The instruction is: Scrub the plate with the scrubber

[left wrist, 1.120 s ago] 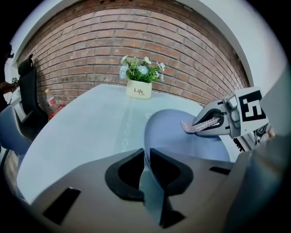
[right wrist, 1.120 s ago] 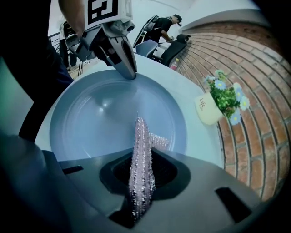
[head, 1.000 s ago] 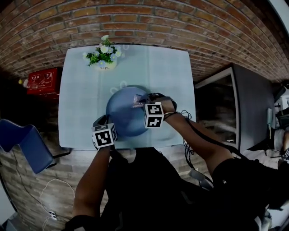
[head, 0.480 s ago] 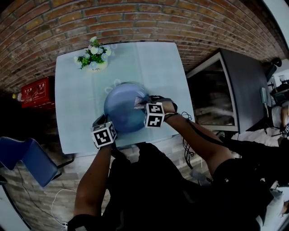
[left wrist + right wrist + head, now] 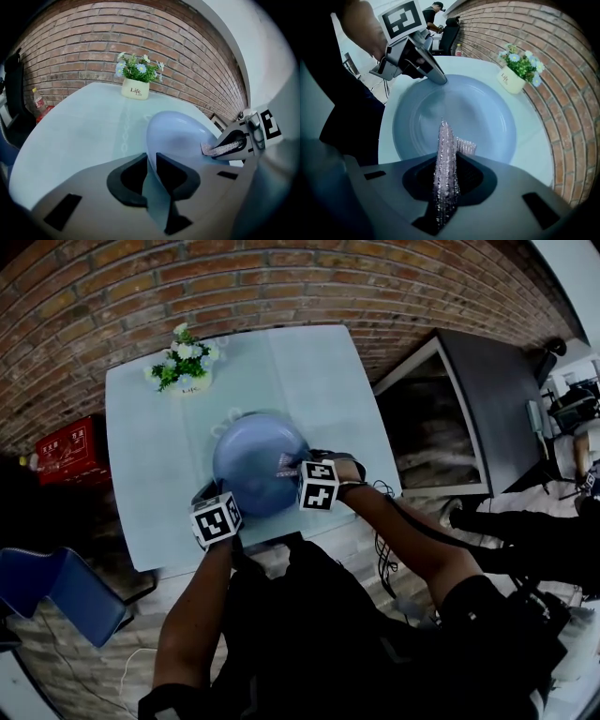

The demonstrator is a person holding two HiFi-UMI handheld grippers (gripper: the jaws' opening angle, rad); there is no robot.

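Pale table (image 5: 141, 474) — left gripper (image 5: 151, 166) clamped on the plate (image 5: 253, 460); right gripper (image 5: 447, 180) pinching the scrubber (image 5: 446, 145) inside it.

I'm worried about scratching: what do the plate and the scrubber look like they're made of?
Plate: probably glazed ceramic or melamine; pale blue, smooth, with a soft sheen. I cannot tell which.
Scrubber: seems to be a cloth woven with metallic thread; silvery, glittering, with a knobbly weave.
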